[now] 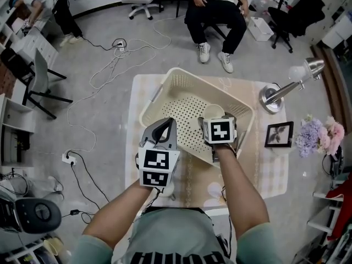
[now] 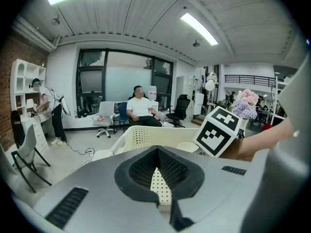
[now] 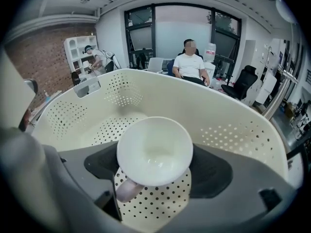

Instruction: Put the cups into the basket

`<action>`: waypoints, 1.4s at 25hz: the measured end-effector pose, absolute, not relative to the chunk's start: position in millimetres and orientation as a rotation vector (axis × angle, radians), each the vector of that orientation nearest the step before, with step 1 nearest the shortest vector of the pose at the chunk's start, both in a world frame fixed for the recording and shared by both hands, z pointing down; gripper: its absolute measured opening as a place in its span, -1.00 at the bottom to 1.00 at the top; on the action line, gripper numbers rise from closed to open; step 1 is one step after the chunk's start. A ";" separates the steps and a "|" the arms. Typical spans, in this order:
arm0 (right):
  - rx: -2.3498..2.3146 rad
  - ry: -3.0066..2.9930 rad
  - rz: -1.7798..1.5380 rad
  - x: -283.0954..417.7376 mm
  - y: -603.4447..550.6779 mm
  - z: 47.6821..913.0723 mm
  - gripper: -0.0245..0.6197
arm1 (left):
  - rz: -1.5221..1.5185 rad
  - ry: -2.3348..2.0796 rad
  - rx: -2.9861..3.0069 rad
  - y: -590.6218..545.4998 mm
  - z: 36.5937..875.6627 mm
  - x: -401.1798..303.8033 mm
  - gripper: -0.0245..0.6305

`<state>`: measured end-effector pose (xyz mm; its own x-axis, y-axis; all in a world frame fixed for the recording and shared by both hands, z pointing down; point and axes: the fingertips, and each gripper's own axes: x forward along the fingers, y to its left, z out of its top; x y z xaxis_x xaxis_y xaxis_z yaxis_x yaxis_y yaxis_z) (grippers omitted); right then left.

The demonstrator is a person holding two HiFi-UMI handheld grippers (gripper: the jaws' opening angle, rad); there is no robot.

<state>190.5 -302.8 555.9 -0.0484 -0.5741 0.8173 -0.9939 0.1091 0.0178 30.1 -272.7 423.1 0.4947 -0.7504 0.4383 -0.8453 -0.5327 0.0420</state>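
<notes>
A cream perforated basket (image 1: pixel 165 87) stands on the checked table (image 1: pixel 275 175). My right gripper (image 1: pixel 215 121) hangs over the basket's inside, near its front wall, shut on a white cup (image 1: pixel 213 112). In the right gripper view that cup (image 3: pixel 154 150) sits upright between the jaws above the holed basket floor (image 3: pixel 155 200), its handle (image 3: pixel 127 189) pointing toward me. My left gripper (image 1: pixel 169 123) is shut and holds nothing; it hovers over the basket's front left rim. Another white cup (image 1: pixel 215 190) stands on the table near my body, and a white thing (image 1: pixel 168 189) peeks out under the left gripper.
A silver desk lamp (image 1: pixel 286 89), a framed picture (image 1: pixel 279 134) and a bunch of flowers (image 1: pixel 319 136) stand on the right. A person (image 1: pixel 215 10) sits just beyond the table. Cables (image 1: pixel 110 70) lie on the floor to the left.
</notes>
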 end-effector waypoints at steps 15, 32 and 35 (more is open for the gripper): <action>1.587 -1.777 0.790 189.5 -306.0 535.2 0.31 | 0.530 -1.343 2.492 -273.5 423.4 32.3 -0.90; 1.695 -2.015 0.560 162.1 -247.2 436.8 0.31 | 0.462 -1.399 2.459 -243.1 411.3 14.4 -0.90; 1.700 -2.042 0.544 153.8 -228.3 430.0 0.30 | 0.447 -1.407 2.469 -230.8 406.0 12.5 -0.90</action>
